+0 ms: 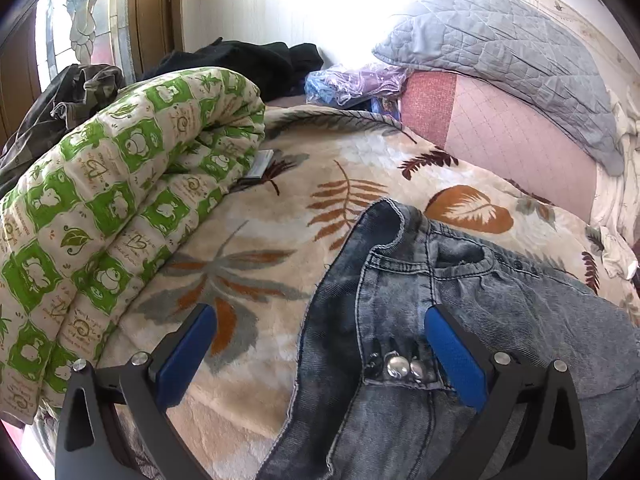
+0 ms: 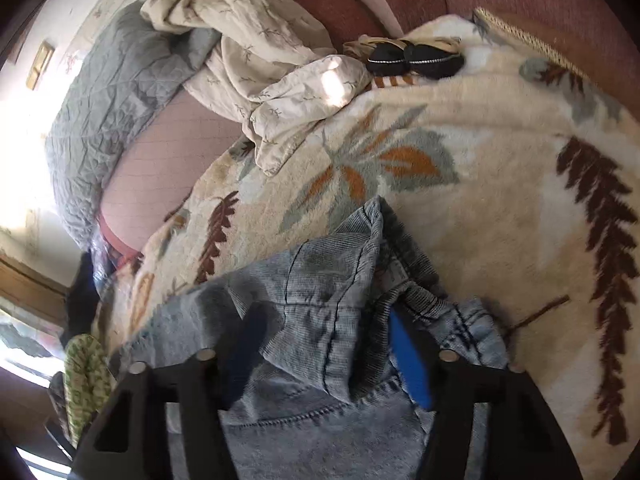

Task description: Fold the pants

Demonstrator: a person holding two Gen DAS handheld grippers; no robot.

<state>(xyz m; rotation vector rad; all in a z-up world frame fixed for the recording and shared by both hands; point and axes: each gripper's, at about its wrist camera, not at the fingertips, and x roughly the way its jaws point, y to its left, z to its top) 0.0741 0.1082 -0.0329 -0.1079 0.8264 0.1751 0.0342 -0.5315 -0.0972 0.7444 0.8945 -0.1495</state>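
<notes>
Grey-blue jeans (image 1: 420, 280) lie on the leaf-patterned blanket (image 1: 280, 208), waistband end toward me, with metal buttons (image 1: 400, 366) showing. My left gripper (image 1: 320, 312) hovers over the jeans' left edge. It is open wide, one blue pad (image 1: 188, 356) above the blanket and the other above the denim. In the right wrist view a bunched fold of the jeans (image 2: 320, 280) fills the space between my right gripper's (image 2: 320, 320) fingers. Denim drapes over its left finger. The right blue pad (image 2: 410, 364) still shows bare, jaws partly apart.
A rolled green-and-white quilt (image 1: 112, 200) lies along the left. A grey quilted pillow (image 1: 500, 52) and dark clothes (image 1: 240, 64) sit at the back. In the right wrist view, cream crumpled fabric (image 2: 260, 60) and a black pouch (image 2: 412, 62) lie beyond the jeans.
</notes>
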